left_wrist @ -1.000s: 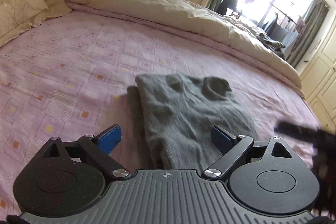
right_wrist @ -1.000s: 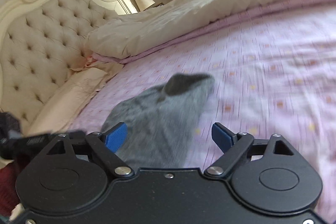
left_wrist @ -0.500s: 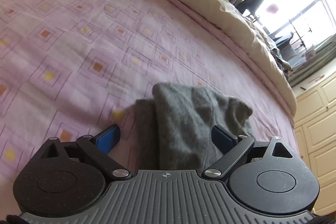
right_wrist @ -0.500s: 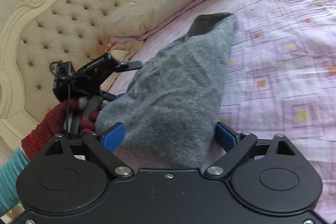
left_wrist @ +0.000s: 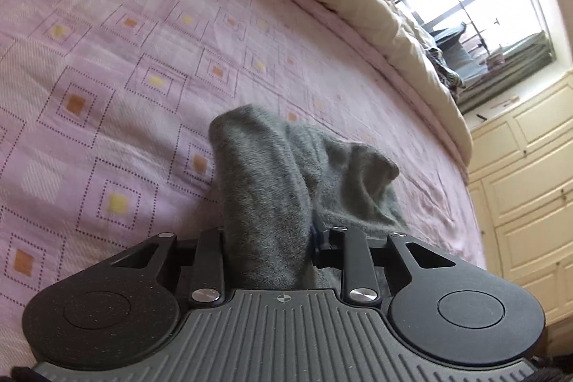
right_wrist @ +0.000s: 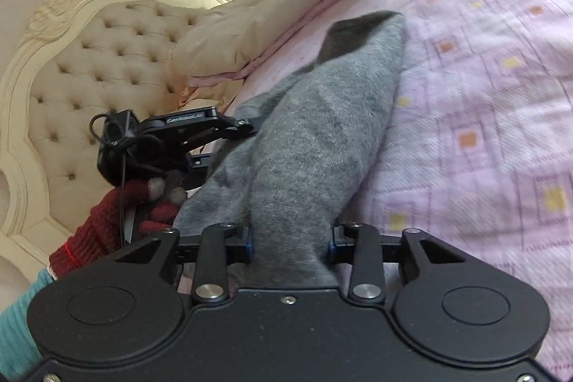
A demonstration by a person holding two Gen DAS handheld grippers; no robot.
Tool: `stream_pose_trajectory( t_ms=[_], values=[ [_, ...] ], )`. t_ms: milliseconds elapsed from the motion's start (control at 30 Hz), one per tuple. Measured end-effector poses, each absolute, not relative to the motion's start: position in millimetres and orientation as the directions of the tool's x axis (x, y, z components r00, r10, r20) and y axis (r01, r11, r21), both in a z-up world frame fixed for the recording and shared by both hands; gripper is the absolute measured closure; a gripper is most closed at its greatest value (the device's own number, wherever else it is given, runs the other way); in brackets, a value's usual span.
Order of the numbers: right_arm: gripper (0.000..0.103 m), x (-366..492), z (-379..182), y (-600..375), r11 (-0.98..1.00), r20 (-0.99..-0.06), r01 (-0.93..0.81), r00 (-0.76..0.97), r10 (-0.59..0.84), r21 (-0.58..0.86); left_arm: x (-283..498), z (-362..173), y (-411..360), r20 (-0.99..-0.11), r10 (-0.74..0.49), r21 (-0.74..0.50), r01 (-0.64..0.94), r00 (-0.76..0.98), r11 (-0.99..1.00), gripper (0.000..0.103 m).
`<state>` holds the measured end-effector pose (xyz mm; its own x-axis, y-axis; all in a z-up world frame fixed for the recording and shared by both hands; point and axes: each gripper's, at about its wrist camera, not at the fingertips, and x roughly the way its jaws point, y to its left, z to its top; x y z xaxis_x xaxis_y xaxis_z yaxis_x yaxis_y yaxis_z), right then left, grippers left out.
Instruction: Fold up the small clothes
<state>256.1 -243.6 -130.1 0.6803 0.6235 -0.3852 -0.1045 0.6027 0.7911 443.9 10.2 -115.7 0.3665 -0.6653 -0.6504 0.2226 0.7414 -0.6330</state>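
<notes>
A grey sock (right_wrist: 315, 131) lies on a pink patterned bed (right_wrist: 501, 95). Both tongs are clamped on its near end: the left tongs (left_wrist: 268, 238) and the right tongs (right_wrist: 290, 242), side by side.

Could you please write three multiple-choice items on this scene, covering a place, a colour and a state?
1. Where does the far end of the grey sock lie?
A. on the pink bedspread
B. on a wooden floor
C. in a basket

2. What colour is the glove on the hand that holds the left gripper?
A. yellow
B. dark red
C. white

3. How do the right gripper jaws stand?
A. wide open
B. out of view
C. closed on the sock

A: the sock's toe rests on the bedspread. B: dark red knit shows. C: the cloth is pinched between them.
</notes>
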Motion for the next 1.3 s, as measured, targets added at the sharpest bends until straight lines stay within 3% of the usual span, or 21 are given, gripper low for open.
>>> stream_pose_trajectory(
  t_ms=[300, 733, 833, 900, 1100, 1200, 1300],
  values=[
    [0.061, 191.1, -99.5, -247.7, 0.628, -0.397, -0.121, 0.679, 0.617, 0.769, 394.6, -88.1, -2.3, -0.656, -0.666, -0.6, 0.29, 0.355, 0.746, 0.078],
    [0.059, 11.2, -96.2, -263.0, 0.633, -0.493, -0.013, 0.615, 0.615, 0.774, 234.7, -91.7, -13.2, -0.643, -0.732, -0.651, 0.343, 0.225, 0.677, 0.078],
    [0.053, -7.9, -105.2, -260.3, 0.707, -0.578, 0.039, 0.609, 0.543, 0.706, 213.7, -103.1, -12.0, -0.666, -0.693, -0.597, 0.359, 0.276, 0.717, 0.076],
    [0.05, -14.9, -106.7, -254.2, 0.793, -0.645, 0.05, 0.615, 0.454, 0.607, 207.7, -111.3, -7.4, -0.674, -0.661, -0.56, 0.355, 0.33, 0.749, 0.068],
    [0.05, -29.7, -101.8, -237.5, 0.855, -0.65, 0.03, 0.664, 0.37, 0.518, 201.8, -114.7, 6.8, -0.635, -0.643, -0.536, 0.355, 0.427, 0.766, 0.059],
    [0.038, -42.9, -100.6, -232.6, 0.878, -0.66, 0.025, 0.67, 0.34, 0.477, 196.3, -104.6, 10.2, -0.652, -0.552, -0.427, 0.35, 0.52, 0.834, 0.055],
    [0.035, -59.7, -97.2, -236.3, 0.887, -0.647, 0.02, 0.691, 0.321, 0.461, 183.9, -87.4, 15.8, -0.659, -0.467, -0.324, 0.337, 0.59, 0.884, 0.055]
  ],
)
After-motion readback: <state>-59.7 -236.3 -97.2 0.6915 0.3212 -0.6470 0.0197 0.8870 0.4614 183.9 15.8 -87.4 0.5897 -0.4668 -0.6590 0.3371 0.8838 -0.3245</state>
